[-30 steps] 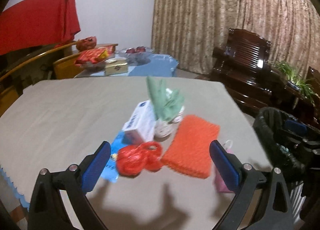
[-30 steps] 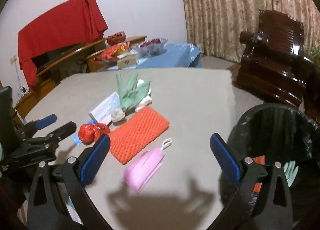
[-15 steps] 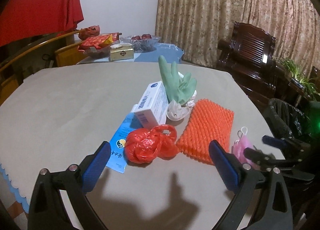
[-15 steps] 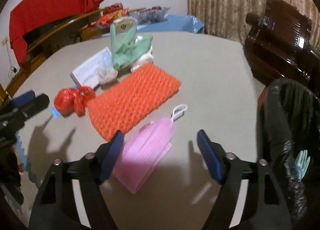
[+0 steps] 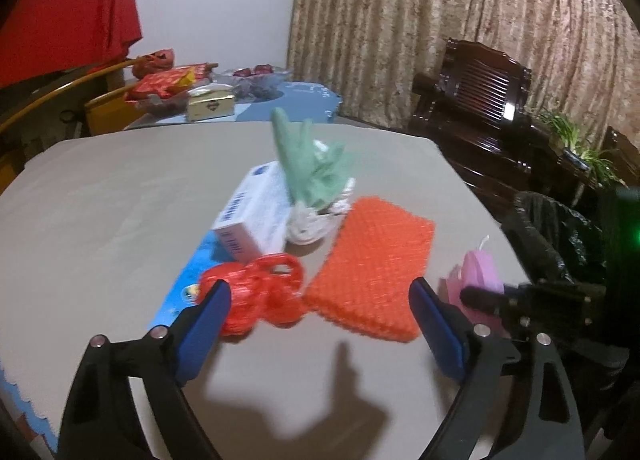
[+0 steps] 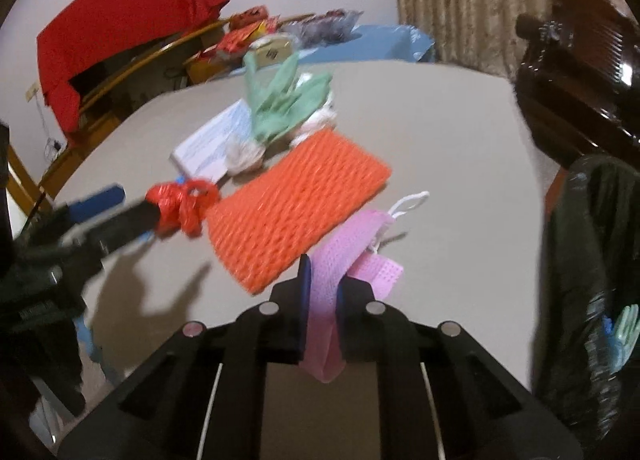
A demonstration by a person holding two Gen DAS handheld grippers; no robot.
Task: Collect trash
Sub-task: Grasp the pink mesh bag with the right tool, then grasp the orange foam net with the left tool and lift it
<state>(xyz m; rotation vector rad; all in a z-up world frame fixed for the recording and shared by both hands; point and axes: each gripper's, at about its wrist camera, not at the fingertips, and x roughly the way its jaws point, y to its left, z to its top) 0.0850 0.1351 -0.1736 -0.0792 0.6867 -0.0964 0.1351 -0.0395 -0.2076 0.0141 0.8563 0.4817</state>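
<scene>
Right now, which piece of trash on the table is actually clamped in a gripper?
The pink face mask, pinched in the shut right gripper. The red plastic bag lies unpinched between the left gripper's closing jaws.

White box (image 5: 256, 216): blue print, perhaps lettering, too blurred to read.

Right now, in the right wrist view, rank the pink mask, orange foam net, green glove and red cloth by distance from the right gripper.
1. Pink mask: clamped in the right gripper.
2. Orange foam net: just beyond, left.
3. Green glove: mid-table, standing up.
4. Red cloth: far back, left wall.
</scene>
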